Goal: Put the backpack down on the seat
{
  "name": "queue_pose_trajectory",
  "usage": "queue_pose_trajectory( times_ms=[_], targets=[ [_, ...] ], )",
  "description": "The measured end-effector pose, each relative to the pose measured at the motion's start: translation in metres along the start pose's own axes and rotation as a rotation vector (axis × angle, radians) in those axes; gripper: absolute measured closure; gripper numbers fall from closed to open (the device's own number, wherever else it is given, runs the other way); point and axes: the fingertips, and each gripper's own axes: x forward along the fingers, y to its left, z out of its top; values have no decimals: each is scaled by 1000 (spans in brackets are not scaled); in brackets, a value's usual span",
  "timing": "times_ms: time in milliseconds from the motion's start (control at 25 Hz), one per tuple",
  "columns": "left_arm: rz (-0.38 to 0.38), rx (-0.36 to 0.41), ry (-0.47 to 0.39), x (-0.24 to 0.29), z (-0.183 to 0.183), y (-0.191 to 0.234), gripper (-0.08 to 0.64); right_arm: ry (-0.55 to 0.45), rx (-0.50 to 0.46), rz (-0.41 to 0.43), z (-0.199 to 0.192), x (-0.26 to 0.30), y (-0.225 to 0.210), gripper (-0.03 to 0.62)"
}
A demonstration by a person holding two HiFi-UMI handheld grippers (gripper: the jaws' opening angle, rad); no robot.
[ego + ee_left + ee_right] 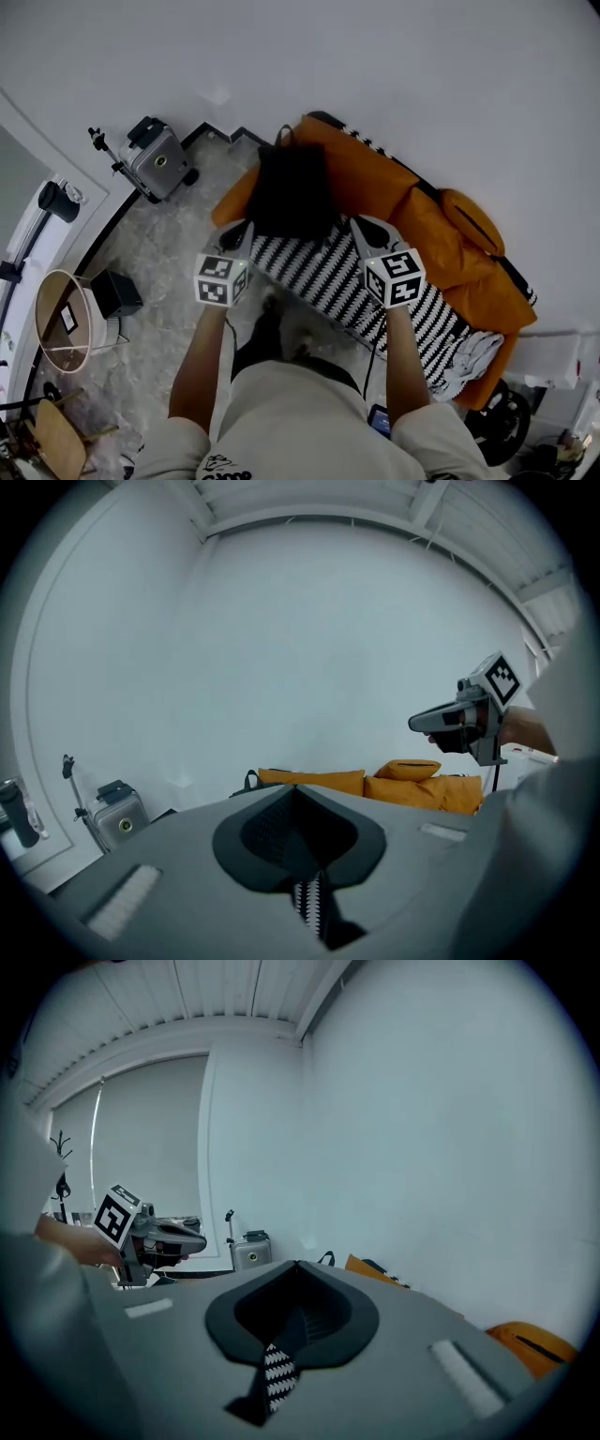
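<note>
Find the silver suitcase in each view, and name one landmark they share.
Head view: silver suitcase upper left, on the floor by the wall.
Left gripper view: lower left edge.
Right gripper view: left of centre, small.
Shared landmark: the orange sofa.

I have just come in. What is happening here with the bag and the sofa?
A person holds a gripper in each hand over an orange sofa whose seat carries a black-and-white zigzag cover. The black backpack stands on the seat at one end, against the backrest. The left gripper and the right gripper are both shut, empty and clear of the backpack, so it seems already put down.
</note>
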Motion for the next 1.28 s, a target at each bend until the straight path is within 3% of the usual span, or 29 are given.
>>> queue_pose_trajectory(
  times_ms=[680, 1000, 1280],
  targets=[
    [60, 149, -238, -119, 92, -66, 549, -189, -102, 38, 60, -106, 60, 589],
    [48, 219, -264, -157, 109, -92, 549, -245, -152, 67, 79, -140, 91, 591],
    [8, 234, -275, -173, 115, -109, 549, -254, -203, 87, 85, -152, 109, 591]
  ],
)
